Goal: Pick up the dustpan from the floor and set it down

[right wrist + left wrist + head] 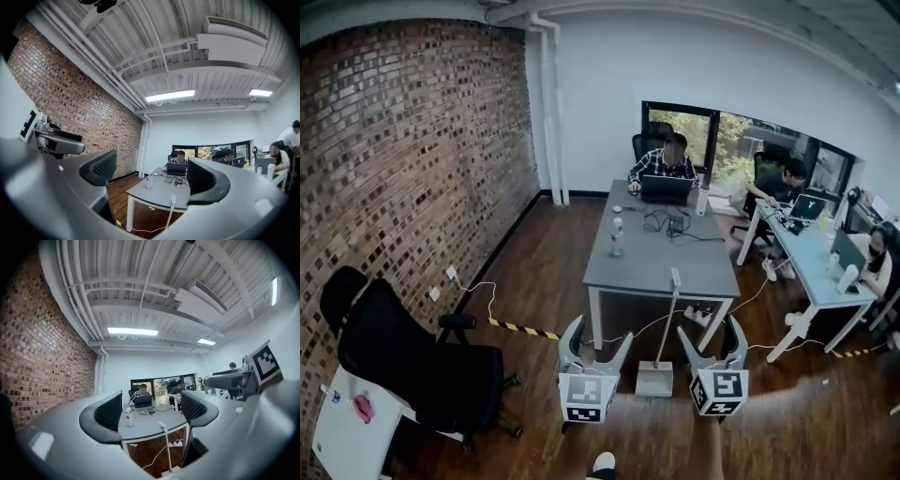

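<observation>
A white dustpan (654, 380) stands on the wooden floor in front of the grey table (647, 267), with its long handle (667, 319) upright against the table's edge. In the head view both grippers are held level just short of it. My left gripper (598, 342) is to the pan's left and my right gripper (712, 339) to its right. Both stand open with nothing between the fingers. The left gripper view shows the dustpan (168, 446) low between the open jaws of the left gripper (152, 416). The right gripper (152, 176) frames the handle (172, 206) too.
A black office chair (412, 361) and a white table (352, 431) stand at the left by the brick wall (403, 159). A yellow-black cable strip (523, 329) crosses the floor. People sit at the grey table and at a second desk (811, 267) on the right.
</observation>
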The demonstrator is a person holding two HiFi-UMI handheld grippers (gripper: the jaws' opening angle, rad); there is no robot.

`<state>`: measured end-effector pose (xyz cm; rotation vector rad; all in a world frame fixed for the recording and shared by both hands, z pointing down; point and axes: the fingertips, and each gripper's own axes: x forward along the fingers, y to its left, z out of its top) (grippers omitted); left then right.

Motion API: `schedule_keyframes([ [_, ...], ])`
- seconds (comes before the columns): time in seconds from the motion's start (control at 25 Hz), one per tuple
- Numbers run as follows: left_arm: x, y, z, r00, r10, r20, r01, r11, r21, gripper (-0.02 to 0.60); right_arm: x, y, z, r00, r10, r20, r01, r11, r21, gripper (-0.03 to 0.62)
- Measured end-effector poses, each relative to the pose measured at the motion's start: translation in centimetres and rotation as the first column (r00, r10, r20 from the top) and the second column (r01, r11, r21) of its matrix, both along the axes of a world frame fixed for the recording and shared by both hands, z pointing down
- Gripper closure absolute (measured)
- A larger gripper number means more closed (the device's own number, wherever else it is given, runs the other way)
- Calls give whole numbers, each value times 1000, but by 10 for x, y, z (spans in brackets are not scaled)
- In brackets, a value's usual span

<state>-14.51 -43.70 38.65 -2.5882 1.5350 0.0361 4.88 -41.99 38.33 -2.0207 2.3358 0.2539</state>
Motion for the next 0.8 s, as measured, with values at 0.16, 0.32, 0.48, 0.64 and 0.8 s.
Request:
schedule_keyframes([
  [0.16,-7,-75,-6,1000,14,-10,-14,1000,6,196,-21,-69,-5,999,-35,-13,35,999,5,128],
  [0.32,6,-134,10,996,71,-52,-73,997,-30,198,-19,-116,0,999,-23,-31,22,1000,-1,128],
  [0.48,36,-178,29,992,117,-47,-120,991,-63,198,13,-158,18,1000,19,-11,-20,999,-45,128],
  [0.64,75,-231,43,986,153,-59,-157,985,-72,198,43,-212,41,1000,10,15,-9,997,-71,128],
  [0.8,114,-285,54,980,185,-79,-192,977,-89,198,69,-267,54,999,2,33,1,997,-78,128],
])
